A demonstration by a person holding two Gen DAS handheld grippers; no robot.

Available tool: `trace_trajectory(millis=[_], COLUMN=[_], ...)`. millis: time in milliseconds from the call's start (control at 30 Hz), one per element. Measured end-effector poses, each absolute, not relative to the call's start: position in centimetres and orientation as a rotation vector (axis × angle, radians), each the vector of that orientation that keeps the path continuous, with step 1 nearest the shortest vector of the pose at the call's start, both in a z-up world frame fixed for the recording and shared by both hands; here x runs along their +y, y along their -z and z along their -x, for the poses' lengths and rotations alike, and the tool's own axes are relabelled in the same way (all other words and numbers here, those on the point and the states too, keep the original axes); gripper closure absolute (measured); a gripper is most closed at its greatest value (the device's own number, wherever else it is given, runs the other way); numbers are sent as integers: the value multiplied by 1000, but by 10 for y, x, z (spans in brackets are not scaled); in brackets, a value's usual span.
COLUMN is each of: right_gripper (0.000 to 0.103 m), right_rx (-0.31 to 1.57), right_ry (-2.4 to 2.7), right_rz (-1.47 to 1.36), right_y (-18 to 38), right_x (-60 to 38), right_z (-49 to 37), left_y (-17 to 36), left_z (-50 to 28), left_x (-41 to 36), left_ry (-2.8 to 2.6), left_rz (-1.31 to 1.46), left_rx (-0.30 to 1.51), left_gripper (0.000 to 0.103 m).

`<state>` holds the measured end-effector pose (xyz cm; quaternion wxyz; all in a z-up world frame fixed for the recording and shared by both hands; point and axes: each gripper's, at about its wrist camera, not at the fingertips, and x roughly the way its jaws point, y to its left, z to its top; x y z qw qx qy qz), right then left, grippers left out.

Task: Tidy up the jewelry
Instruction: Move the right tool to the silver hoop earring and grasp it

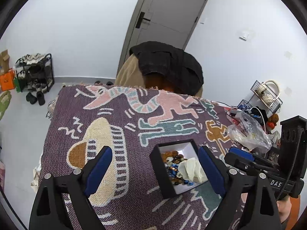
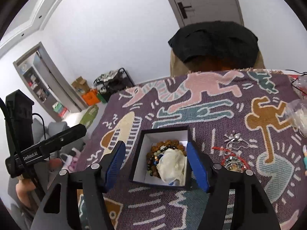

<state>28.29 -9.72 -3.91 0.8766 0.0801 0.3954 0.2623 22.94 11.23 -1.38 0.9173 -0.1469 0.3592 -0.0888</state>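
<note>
A black box with a white inside (image 1: 161,169) (image 2: 139,153) sits on the patterned purple cloth (image 1: 134,126) (image 2: 211,118). It holds several bead bracelets (image 1: 173,167) (image 2: 153,157) and a pale cloth pouch (image 1: 191,169) (image 2: 171,165). My left gripper (image 1: 155,169) is open and empty, above the box's left side. My right gripper (image 2: 156,163) is open and empty, with the box between its fingers, above it. More loose jewelry (image 2: 233,158), with a red cord and silver pieces, lies on the cloth right of the box.
A clear plastic bag (image 1: 247,132) (image 2: 298,115) lies at the table's right. A chair with a black garment (image 1: 168,63) (image 2: 214,40) stands behind the table. Wire baskets and cables (image 1: 264,99) crowd the far right. A shoe rack (image 1: 34,72) stands by the wall.
</note>
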Motion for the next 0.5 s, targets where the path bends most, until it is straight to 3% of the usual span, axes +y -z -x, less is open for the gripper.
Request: trace_trajectory(millis=[500], right_gripper=[37], right_rx=[781], right_ry=[-456], right_rz=[-279], right_y=[31], right_x=[-177], right_z=[-258], left_y=[-17], left_z=[-227], left_x=[49], left_ry=[272], left_rz=[240], left_rx=[711], left_gripper=[11])
